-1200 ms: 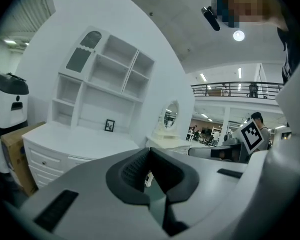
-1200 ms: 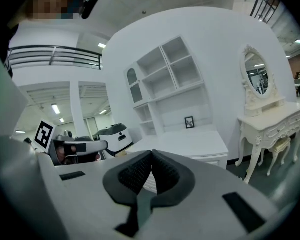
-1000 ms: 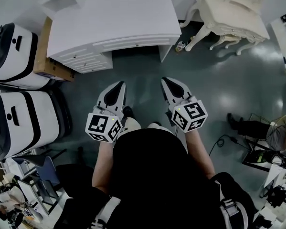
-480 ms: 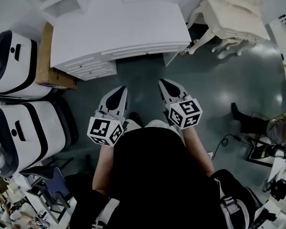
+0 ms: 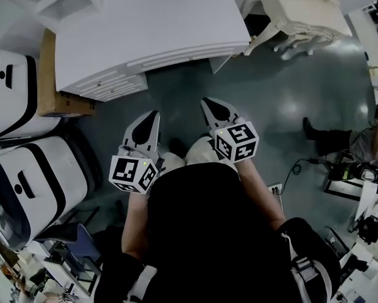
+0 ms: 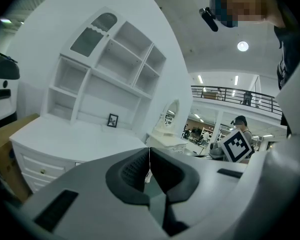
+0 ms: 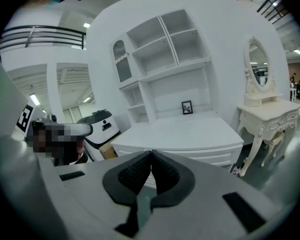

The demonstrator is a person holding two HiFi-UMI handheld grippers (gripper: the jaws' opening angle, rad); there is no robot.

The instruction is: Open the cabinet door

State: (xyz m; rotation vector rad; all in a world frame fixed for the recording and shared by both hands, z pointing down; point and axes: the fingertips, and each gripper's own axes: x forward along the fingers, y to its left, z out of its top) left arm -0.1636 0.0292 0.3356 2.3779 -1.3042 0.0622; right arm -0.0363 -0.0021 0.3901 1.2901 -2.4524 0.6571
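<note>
Grey floor (image 5: 176,93), white desk (image 5: 151,30) ahead, shelf hutch (image 6: 104,69) on top. Cabinet door (image 6: 92,34) arched, glazed, at hutch's top left corner. My left gripper (image 5: 152,115) and right gripper (image 5: 207,101) over floor, short of desk's front edge — both jaws pressed together, nothing between.

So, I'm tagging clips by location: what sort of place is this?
Likely a furniture showroom: a white desk with shelf hutch, an ornate cream dressing table with oval mirror, a railed mezzanine.
</note>
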